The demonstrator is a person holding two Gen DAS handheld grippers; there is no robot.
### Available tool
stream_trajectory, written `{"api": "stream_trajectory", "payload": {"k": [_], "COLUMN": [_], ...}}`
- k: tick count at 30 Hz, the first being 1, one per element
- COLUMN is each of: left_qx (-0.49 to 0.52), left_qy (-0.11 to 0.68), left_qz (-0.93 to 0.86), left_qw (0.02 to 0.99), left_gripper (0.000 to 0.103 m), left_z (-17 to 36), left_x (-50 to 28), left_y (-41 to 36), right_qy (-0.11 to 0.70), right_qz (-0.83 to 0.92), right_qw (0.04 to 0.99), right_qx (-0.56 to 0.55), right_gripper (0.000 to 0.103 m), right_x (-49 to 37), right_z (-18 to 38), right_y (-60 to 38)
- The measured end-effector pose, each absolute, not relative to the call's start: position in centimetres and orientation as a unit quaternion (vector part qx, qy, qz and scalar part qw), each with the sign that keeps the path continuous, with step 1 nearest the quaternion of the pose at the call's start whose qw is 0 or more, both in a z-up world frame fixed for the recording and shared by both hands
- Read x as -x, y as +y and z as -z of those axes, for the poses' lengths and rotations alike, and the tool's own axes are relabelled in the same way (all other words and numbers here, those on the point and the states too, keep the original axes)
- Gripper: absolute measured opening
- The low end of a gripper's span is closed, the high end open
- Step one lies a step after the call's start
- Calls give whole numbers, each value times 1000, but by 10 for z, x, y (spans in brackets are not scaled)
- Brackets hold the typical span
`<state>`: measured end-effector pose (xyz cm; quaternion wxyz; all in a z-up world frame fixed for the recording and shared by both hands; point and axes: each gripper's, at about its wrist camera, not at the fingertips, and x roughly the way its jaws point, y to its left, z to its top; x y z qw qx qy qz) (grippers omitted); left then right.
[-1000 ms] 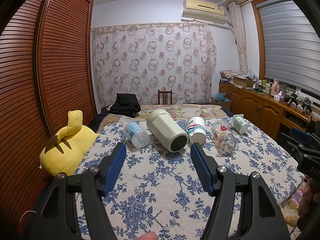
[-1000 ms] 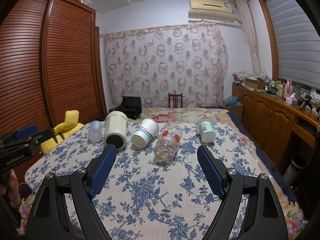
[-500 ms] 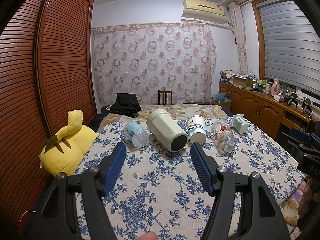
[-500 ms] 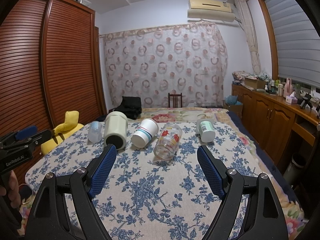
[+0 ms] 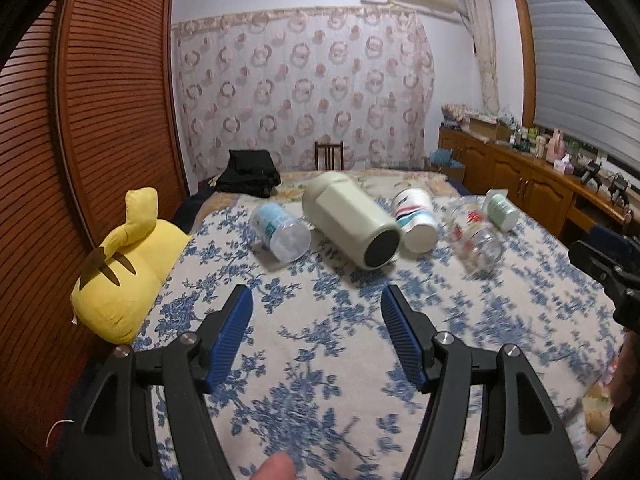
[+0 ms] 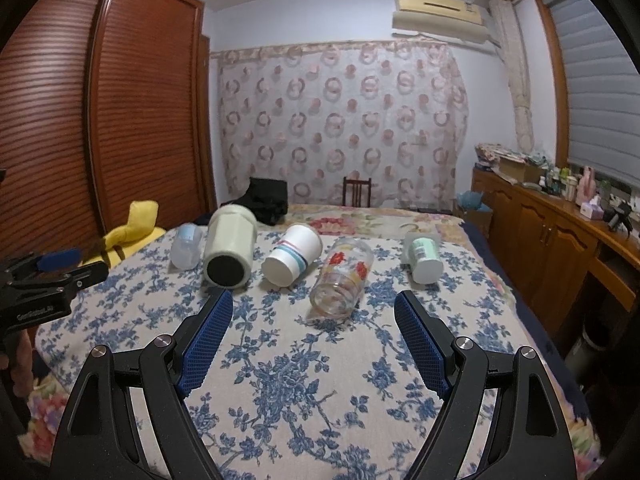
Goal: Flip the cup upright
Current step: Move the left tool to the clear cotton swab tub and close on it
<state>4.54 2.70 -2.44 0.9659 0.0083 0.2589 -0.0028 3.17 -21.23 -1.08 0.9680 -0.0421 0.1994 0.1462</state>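
Several cups lie on their sides in a row on the blue-flowered bed cover [image 5: 320, 352]: a clear plastic cup [image 5: 280, 232], a big pale green tumbler [image 5: 352, 220], a striped white paper cup [image 5: 416, 218], a flowered glass [image 5: 476, 236] and a small mint cup [image 5: 500, 210]. They also show in the right wrist view: the tumbler [image 6: 230, 246], paper cup [image 6: 292, 254], glass [image 6: 342, 276] and mint cup [image 6: 422, 254]. My left gripper [image 5: 316, 300] is open and empty, short of the tumbler. My right gripper [image 6: 314, 300] is open and empty, just before the glass.
A yellow plush toy [image 5: 124, 264] lies at the bed's left edge by the slatted wardrobe [image 5: 100, 120]. A black bundle [image 5: 250, 172] and a chair [image 5: 328, 156] are at the far end. Wooden cabinets [image 6: 560, 240] run along the right.
Both grippers have moved forward toward the cups, which now look nearer. The left view is blurred by motion. Both stay open.
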Motion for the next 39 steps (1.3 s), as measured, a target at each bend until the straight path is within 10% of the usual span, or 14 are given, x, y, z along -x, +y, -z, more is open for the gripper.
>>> {"api": "stream_trajectory", "payload": {"k": [39], "left_qx": [70], "left_qy": [407], "left_qz": [20], "left_qw": [910], "left_gripper": [66], "left_z": [38], "left_x": [-271], "left_y": [107], "right_qy": [325], "right_qz": [-297], "right_qw": [892], "right_qx": [98], "right_gripper": [88], "right_x": [-167], "right_z": [31], "right_y": [-86]}}
